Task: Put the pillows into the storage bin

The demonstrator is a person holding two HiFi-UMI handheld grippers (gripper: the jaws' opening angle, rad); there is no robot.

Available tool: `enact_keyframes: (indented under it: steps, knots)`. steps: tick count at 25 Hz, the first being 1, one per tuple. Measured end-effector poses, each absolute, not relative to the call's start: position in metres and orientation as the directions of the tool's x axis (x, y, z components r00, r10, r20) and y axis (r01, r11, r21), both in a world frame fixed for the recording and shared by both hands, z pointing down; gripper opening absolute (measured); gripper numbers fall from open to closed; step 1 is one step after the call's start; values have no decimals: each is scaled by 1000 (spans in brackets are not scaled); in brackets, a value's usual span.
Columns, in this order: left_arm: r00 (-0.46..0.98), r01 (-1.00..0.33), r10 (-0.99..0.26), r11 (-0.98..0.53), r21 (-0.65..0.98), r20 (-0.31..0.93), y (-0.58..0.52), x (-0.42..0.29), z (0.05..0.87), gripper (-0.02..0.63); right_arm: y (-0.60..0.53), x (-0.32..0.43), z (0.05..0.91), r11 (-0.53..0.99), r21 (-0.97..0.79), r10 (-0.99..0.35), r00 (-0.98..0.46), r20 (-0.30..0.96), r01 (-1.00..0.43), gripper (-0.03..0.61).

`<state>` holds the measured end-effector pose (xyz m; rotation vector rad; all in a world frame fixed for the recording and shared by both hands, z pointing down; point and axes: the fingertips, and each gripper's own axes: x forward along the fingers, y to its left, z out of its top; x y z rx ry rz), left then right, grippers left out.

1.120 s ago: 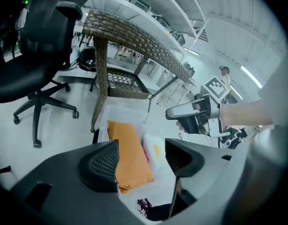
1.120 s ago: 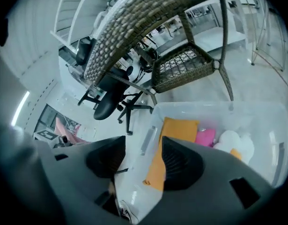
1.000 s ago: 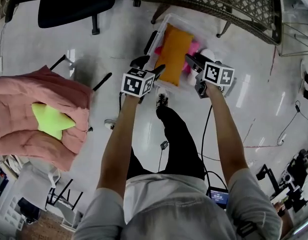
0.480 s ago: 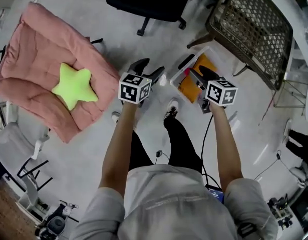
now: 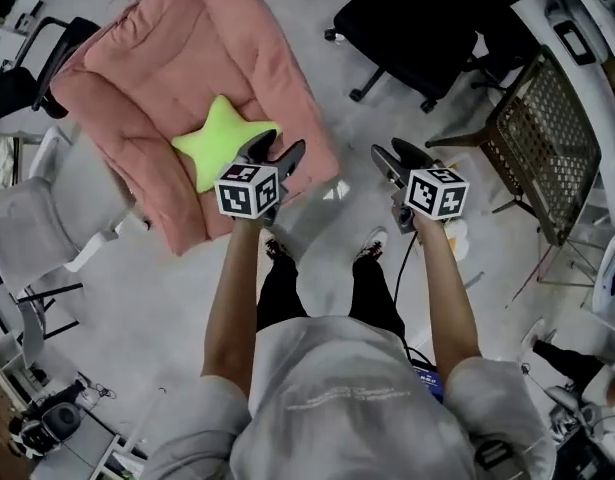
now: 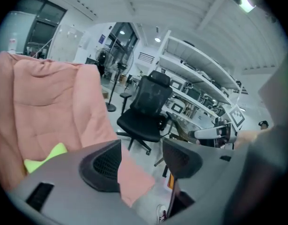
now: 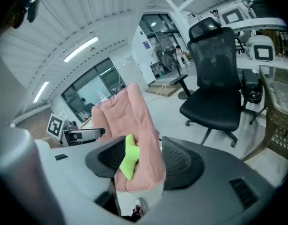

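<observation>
- A second ago both grippers hung over the bin, where an orange pillow already lay. The person has since turned away, and the bin is now out of every view.
- The head view now looks down on a pink armchair [image 5: 187,58] with a green star pillow [image 5: 222,140] lying on its seat, untouched.
- The left gripper [image 5: 275,154] has come up just beside the star pillow, at the seat's near edge. Its jaws have just been closing a little, but they stand fairly wide with nothing between them; only the armchair shows beyond the gap.
- The right gripper [image 5: 398,158] is well to the right of the armchair, over bare floor. Its jaws are also fairly wide and empty. In its own view the star pillow sits in line with the gap, but far off.
- For the task, this looks like one pillow delivered and the next one being fetched. The star pillow likely needs grasping next, then carrying back to the bin behind the person.
</observation>
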<state>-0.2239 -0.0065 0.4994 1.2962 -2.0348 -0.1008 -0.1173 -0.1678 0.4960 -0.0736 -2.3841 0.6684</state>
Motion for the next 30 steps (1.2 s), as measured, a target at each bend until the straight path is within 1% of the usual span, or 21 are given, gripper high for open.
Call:
enact_keyframes:
  steps: [3, 5, 10, 13, 17, 21, 23, 27, 30]
  knots:
    - [-309, -726, -783, 561, 398, 540, 58, -260, 502, 293, -117, -160, 497, 878, -476, 273, -762, 588, -52, 258]
    - [-328, -706, -763, 590, 392, 557, 99, -279, 507, 293, -83, -186, 500, 883, -468, 300, -744, 597, -19, 258]
    - [-320, -651, -711, 646, 399, 627, 191, -306, 541, 293, -5, -241, 528, 896, -442, 351, -676, 647, 43, 262]
    - [-297, -610, -678, 677, 412, 672, 230, -306, 573, 293, 31, -255, 559, 891, -448, 393, -609, 689, 68, 268]
    - [-266, -562, -648, 706, 431, 714, 255, -303, 611, 293, 55, -266, 601, 896, -426, 428, -506, 749, 129, 273]
    - [-208, -531, -631, 714, 456, 747, 266, -300, 648, 296, 63, -281, 644, 904, -379, 428, -405, 808, 199, 279]
    - [-177, -513, -618, 722, 464, 766, 270, -300, 668, 311, 63, -292, 666, 902, -367, 429, -361, 828, 228, 282]
    - [-147, -469, -597, 744, 475, 789, 270, -309, 703, 335, 60, -315, 704, 891, -365, 437, -289, 852, 270, 291]
    - [-126, -448, -581, 756, 477, 804, 267, -313, 725, 350, 67, -328, 724, 865, -404, 477, -242, 845, 296, 312]
